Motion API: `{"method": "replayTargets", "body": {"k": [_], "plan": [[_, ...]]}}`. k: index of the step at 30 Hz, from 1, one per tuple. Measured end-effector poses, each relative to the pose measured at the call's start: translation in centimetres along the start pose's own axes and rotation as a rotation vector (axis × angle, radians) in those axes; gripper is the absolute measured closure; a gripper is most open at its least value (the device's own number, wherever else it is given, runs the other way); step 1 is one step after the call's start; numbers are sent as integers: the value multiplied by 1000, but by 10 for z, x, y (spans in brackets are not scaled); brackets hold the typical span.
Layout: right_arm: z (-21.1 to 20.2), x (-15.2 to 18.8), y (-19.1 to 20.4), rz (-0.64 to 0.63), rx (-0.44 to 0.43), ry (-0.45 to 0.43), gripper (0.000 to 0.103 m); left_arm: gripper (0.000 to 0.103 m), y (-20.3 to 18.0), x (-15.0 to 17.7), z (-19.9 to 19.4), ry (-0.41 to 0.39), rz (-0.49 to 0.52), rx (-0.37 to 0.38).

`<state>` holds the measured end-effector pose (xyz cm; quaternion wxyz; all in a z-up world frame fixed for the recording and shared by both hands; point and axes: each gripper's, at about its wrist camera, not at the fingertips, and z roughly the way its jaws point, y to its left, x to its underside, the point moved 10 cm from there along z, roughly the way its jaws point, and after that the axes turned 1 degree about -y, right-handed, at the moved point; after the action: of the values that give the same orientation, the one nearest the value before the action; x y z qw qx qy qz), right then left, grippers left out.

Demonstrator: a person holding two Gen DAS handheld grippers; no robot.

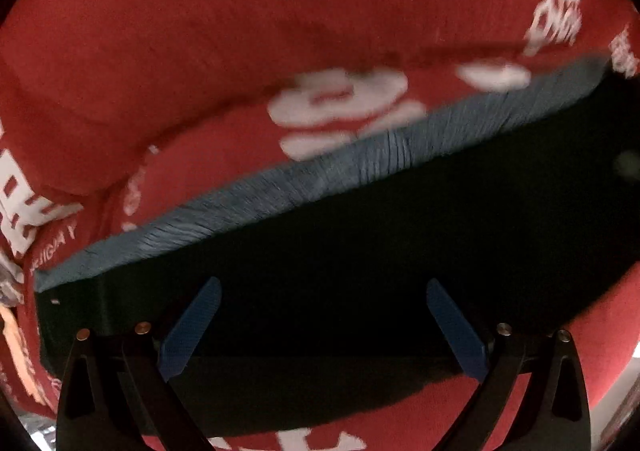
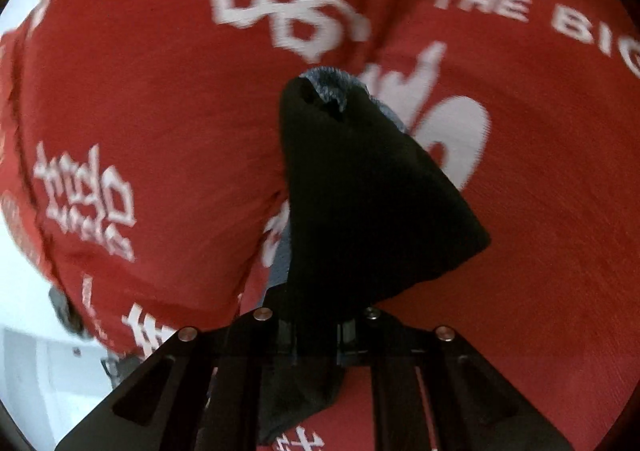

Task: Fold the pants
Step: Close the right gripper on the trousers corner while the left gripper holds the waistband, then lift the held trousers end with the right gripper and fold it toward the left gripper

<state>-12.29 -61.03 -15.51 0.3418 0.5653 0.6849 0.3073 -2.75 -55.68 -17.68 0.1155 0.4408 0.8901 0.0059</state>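
**One pair of dark pants, mid-fold, on red printed cloth**

One garment: dark pants (image 1: 360, 251), near black, with a grey-blue ribbed waistband (image 1: 304, 179) running along the upper edge in the left wrist view. They lie on a red cloth (image 1: 200, 31) printed with white characters and lettering; whether a bench or a bed lies beneath, the pictures do not tell.

Position: flat and spread in the left view, waistband stretched diagonally from lower left to upper right. In the right view a corner of the same garment (image 2: 360, 191) rises as a dark cone, a bit of ribbed band at its tip.

Claws: the left claw (image 1: 324, 327) stands wide, blue pads (image 1: 192, 331) apart over the dark fabric and pressing on nothing. The right claw (image 2: 316, 327) is drawn narrow and holds the lifted pants corner, the fabric bunched between its jaws and trailing below.

Progress, as judged: early. The waistband end appears laid out, one corner taken up, and no finished crease shows. Carrying the corner across, smoothing, and further folds likely remain.

Differences between views: only the left shows the waistband's full run and the flat panel. Only the right shows the grip, the raised corner, the words "THE BIG", and pale surroundings (image 2: 24, 291) beyond the cloth's edge.
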Motion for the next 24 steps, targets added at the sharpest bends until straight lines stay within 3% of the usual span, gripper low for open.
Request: {"method": "replayTargets", "body": {"k": [2,7,10,12,15,20,24], "plan": [[-3,4,16,-38,-7,6,90,0,-9,6,18,48,-10,6],[5,25,54,-169,16,45,90,0,-22,-1,14,-30,160,-69],[6,34,73,-236,51,47,90,0,-5,-1,12,17,89,12],[4,41,91,-317,94,47,90,0,17,-5,0,-22,3,52],[9,57,115,-452,177,57,90,0,55,-6,-21,-85,-48,60],[43,108,142,-637,326,95,89,0,146,6,-32,-80,-127,5],[94,169,159,-790,429,135,87,0,226,41,-28,-41,-203,-91]]}}
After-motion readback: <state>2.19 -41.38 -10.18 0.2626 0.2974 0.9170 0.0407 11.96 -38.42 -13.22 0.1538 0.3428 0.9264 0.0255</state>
